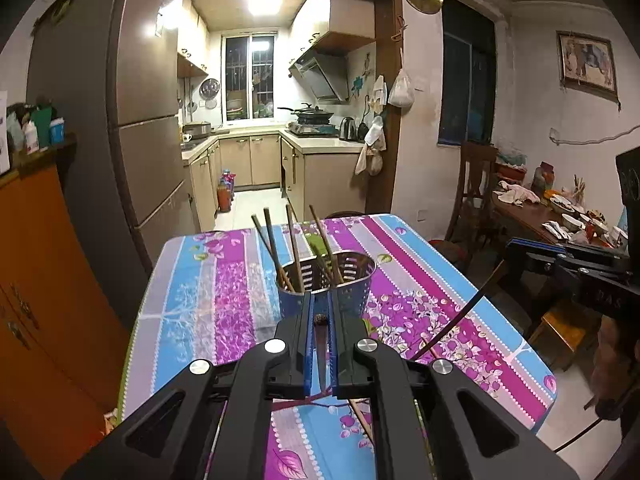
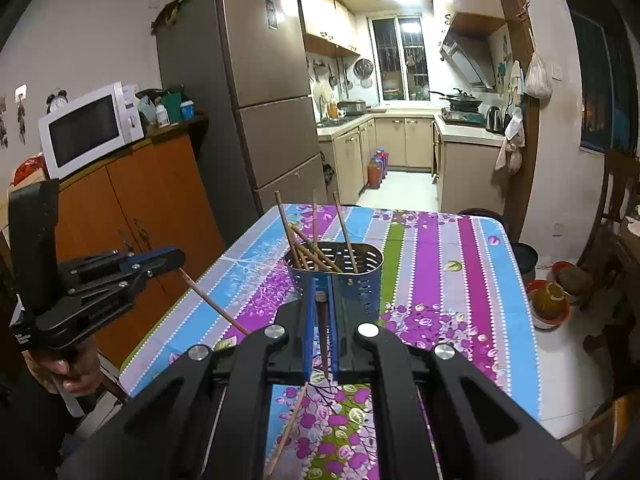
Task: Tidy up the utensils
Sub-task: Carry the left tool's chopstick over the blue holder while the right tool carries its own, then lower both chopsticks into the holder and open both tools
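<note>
A perforated metal utensil holder (image 1: 340,280) (image 2: 352,276) stands on the striped floral tablecloth, with several wooden chopsticks leaning in it. Just short of the holder, my left gripper (image 1: 320,300) is shut on a dark chopstick (image 1: 321,344) that runs back between its blue pads. At the right edge of the left wrist view, my right gripper (image 1: 512,246) grips a dark chopstick (image 1: 456,312) slanting down to the left. In the right wrist view, my right gripper (image 2: 321,284) is shut on that chopstick (image 2: 322,328), and my left gripper (image 2: 176,258) holds a light stick (image 2: 212,300).
The table (image 1: 192,280) ends at a fridge (image 1: 136,120) and an orange cabinet (image 2: 132,208) on the left. On the right are a chair (image 1: 476,192) and a cluttered side table (image 1: 532,216). A loose chopstick (image 2: 288,428) shows low over the cloth.
</note>
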Motion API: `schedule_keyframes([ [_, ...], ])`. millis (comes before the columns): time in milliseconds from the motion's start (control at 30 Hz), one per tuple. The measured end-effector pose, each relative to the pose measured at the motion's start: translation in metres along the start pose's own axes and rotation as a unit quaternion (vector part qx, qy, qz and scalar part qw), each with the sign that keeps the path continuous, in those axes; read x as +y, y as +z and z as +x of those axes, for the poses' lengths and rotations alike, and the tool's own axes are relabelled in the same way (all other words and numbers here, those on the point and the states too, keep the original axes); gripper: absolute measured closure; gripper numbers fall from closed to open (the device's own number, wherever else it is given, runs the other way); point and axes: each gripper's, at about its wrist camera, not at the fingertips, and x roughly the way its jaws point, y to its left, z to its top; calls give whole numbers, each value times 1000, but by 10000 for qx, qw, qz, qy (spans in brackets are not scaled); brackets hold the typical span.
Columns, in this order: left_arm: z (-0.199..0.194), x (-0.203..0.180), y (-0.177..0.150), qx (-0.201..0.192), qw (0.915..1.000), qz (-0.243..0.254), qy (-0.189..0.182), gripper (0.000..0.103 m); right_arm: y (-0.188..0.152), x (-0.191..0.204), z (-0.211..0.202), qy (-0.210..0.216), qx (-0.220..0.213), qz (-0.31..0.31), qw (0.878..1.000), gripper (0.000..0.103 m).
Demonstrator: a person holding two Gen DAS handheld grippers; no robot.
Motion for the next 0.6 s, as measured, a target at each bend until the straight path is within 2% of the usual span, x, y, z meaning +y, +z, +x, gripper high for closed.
schedule_keyframes([
  [167, -4, -2, 17, 16, 10000, 63, 13, 96, 20, 0, -1, -173, 217, -145, 9995, 98],
  [333, -9, -1, 47, 40, 9999, 102, -10, 96, 41, -1, -1, -260, 388, -197, 9987, 98],
  [467, -9, 3, 78, 25, 9999, 101, -3, 96, 64, -5, -3, -310, 380, -158, 9987, 98],
  [600, -3, 7, 112, -43, 9997, 131, 177, 96, 92, -10, -4, -431, 243, -118, 9987, 98],
])
